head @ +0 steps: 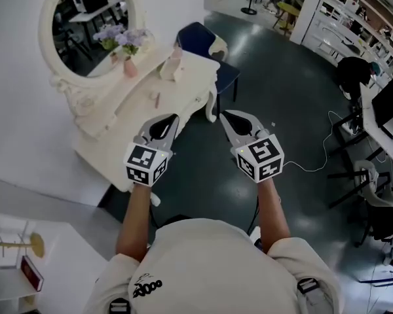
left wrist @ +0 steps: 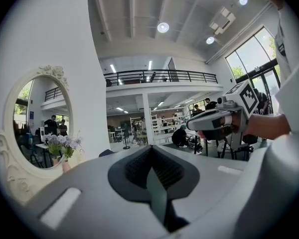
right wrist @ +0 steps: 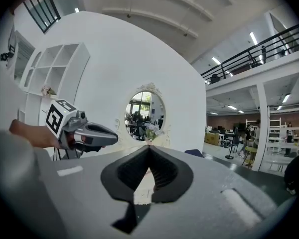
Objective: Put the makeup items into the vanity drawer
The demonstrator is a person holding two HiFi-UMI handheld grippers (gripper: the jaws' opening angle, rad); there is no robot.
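- Dark workshop floor [head: 268,77] spreads under both grippers, and the white vanity [head: 134,106] stands ahead of the jaw tips, with its oval mirror [head: 92,21] backed against a white wall.
- At the near edge of the vanity, the left gripper [head: 169,120] has its jaws pressed together with nothing between them.
- Beside it, the right gripper [head: 225,115] is likewise closed on nothing. Its tips meet over bare floor, just off the vanity's corner.
- Both grippers are held level and side by side in the air, tips aimed toward the vanity. I judge this to be an approach posture, with nothing picked up yet.
- The makeup items lie on the vanity top, ahead of the left jaws. A slim pinkish stick [head: 156,99] lies flat nearest the tips.
- A pale upright item [head: 173,65] stands farther on, near the far edge. Both are too small to identify; the stick may be a lipstick or a brush.
- Purple flowers [head: 121,39] stand beyond these in front of the mirror, and they look like decoration rather than anything to stow.
- The drawer does not show from above; its front probably sits under the overhanging top, so a jaw would have to come in below that edge.
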